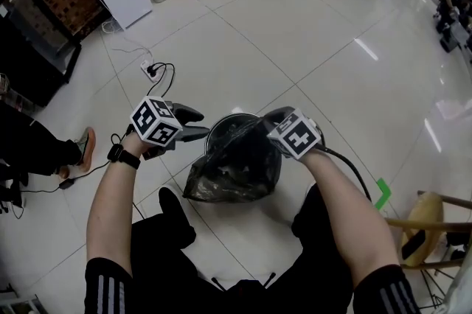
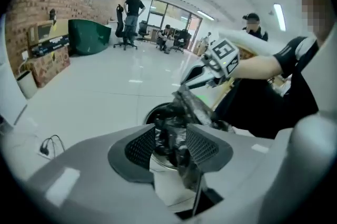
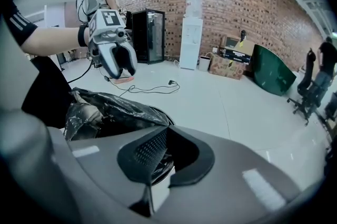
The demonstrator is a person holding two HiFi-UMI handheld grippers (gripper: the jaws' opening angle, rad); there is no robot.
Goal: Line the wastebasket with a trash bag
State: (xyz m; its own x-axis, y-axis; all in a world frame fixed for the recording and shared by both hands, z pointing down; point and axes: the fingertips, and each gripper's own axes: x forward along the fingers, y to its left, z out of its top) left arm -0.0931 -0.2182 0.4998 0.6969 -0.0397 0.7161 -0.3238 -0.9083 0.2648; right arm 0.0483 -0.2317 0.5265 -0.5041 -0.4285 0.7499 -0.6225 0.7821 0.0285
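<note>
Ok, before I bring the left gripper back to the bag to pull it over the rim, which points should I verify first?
1. Right gripper holds the trash bag: ok, it is shut on the film.
2. Left gripper holds the bag: not ok, its fingers are apart with nothing pinched.
3. Bag mouth around the wastebasket rim: not ok, the far rim is bare and the bag hangs outside the near side.
4. Wastebasket upright: ok.
5. Bag bottom down inside: cannot tell.
</note>
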